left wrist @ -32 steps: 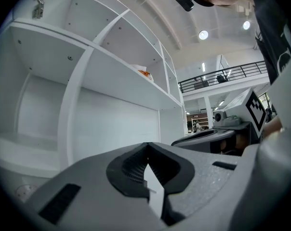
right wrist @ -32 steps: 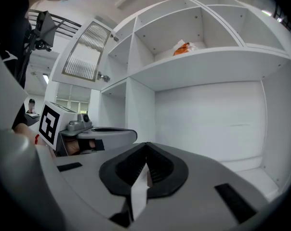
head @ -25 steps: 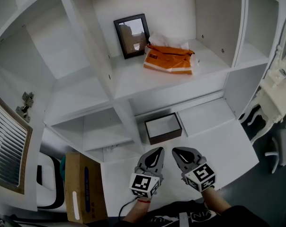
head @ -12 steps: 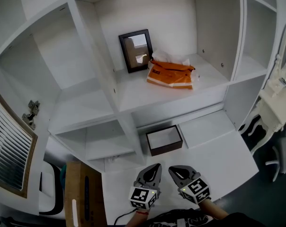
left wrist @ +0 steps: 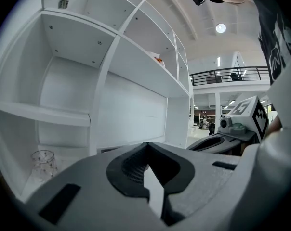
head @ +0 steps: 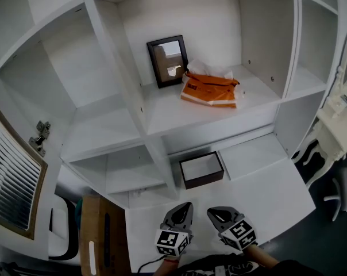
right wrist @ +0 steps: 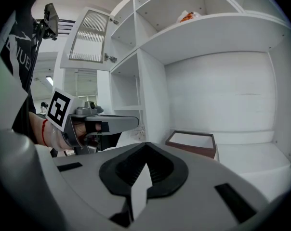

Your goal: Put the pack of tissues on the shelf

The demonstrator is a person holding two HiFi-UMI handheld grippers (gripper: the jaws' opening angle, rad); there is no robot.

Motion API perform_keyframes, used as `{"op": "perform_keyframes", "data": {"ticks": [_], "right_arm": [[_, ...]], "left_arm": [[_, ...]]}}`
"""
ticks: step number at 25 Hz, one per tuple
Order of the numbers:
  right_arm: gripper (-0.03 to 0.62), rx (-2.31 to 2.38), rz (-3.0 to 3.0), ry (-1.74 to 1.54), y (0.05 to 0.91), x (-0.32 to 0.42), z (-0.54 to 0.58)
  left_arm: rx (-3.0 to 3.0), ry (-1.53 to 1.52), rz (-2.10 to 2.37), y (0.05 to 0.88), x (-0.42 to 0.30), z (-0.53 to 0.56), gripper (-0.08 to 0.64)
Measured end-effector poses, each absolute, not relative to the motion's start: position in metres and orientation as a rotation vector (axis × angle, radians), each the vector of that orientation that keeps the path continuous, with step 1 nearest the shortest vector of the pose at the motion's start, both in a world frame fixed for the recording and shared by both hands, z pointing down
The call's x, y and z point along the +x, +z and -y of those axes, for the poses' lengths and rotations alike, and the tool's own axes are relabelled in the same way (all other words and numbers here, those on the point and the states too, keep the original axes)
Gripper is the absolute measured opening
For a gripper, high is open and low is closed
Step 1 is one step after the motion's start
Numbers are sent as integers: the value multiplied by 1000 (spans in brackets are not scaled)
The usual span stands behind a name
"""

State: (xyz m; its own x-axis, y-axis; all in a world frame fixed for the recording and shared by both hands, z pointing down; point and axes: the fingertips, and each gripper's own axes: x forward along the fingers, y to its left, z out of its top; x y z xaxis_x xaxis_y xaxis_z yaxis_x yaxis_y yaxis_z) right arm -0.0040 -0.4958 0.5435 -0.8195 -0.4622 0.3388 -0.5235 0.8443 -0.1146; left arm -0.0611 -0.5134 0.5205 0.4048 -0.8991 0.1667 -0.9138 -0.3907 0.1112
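job looks finished to me: the orange-and-white soft plastic pack of tissues (head: 209,91) lies on the white painted shelf (head: 162,111), well above and ahead of my left tongs (head: 185,207) and right tongs (head: 217,213), both pinched closed on nothing.

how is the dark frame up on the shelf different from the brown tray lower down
The frame stands upright against the back wall of the upper shelf, beside the orange tissue pack; the tray lies flat on the lower surface. The frame has a black border and a reflective face; the tray has brown walls and an open white inside. Both are rectangular with dark edges.
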Motion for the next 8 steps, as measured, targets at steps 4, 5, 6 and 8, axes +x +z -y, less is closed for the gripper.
{"op": "perform_keyframes", "data": {"ticks": [4, 5, 6, 8], "right_arm": [[5, 736, 2713, 298, 548, -2, 492], [3, 735, 2710, 300, 550, -1, 492], [4, 734, 2706, 302, 551, 0, 492], [4, 732, 2700, 303, 553, 2, 492]], "left_arm": [[2461, 128, 1610, 525, -62, 511, 5], [2458, 130, 1609, 526, -62, 511, 5], [2455, 132, 1608, 527, -62, 511, 5], [2450, 134, 1606, 529, -62, 512, 5]]}}
